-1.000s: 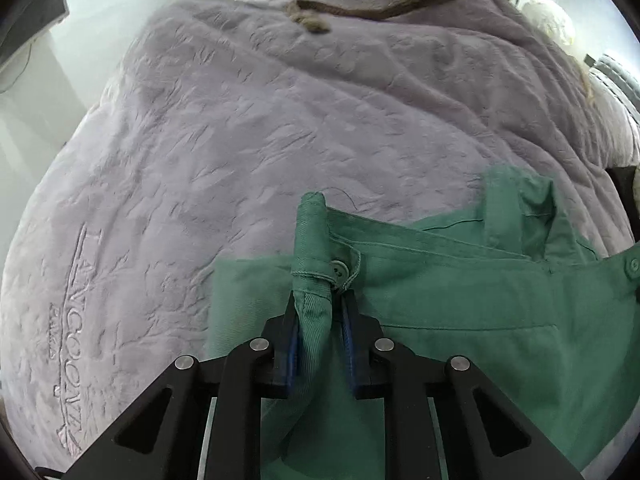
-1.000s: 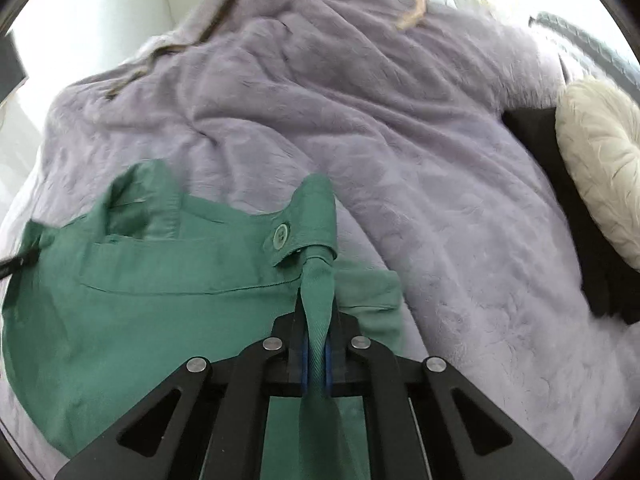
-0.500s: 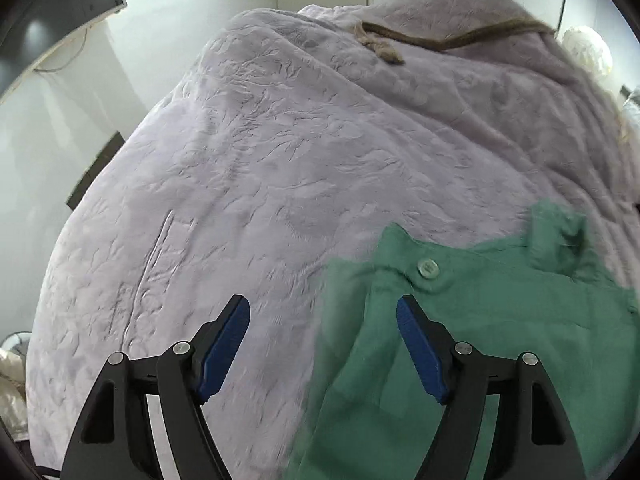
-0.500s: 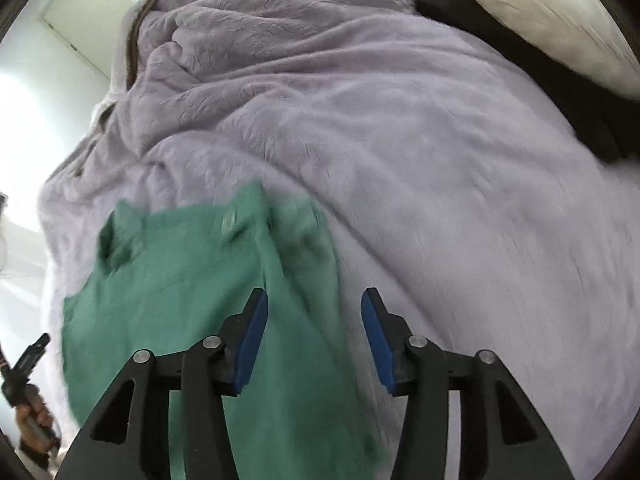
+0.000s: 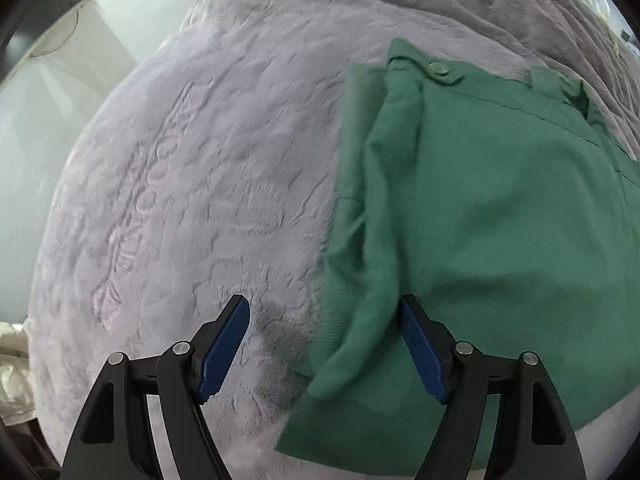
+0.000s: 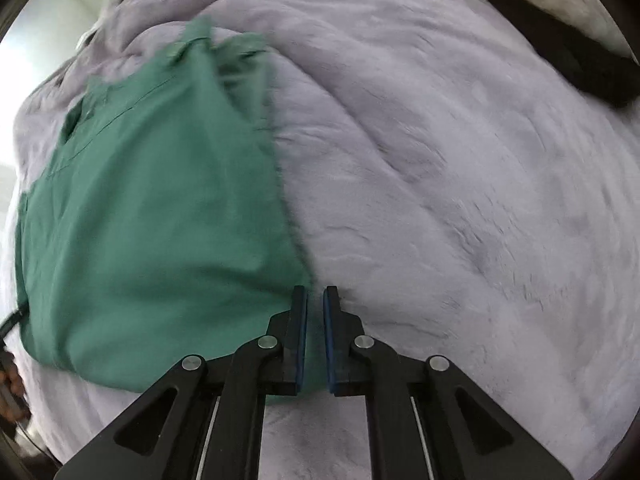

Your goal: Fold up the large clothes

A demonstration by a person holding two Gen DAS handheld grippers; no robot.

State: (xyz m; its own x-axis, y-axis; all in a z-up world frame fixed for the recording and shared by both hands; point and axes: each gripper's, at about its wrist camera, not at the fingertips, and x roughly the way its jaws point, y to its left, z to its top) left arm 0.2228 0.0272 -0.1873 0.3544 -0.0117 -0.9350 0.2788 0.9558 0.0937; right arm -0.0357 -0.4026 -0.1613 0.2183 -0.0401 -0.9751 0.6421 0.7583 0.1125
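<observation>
Looking down both wrists, I see a lilac blanket (image 5: 208, 184) covering everything, a dark strip (image 6: 588, 68) at the right view's upper edge. On it lies the green garment (image 5: 500, 216), its buttoned waistband (image 5: 440, 70) at the far end and its length running back toward me. My left gripper (image 5: 322, 344) is spread wide over the garment's near left edge. My right gripper (image 6: 315, 336) is nearly closed; whether it pinches cloth, I cannot tell.
</observation>
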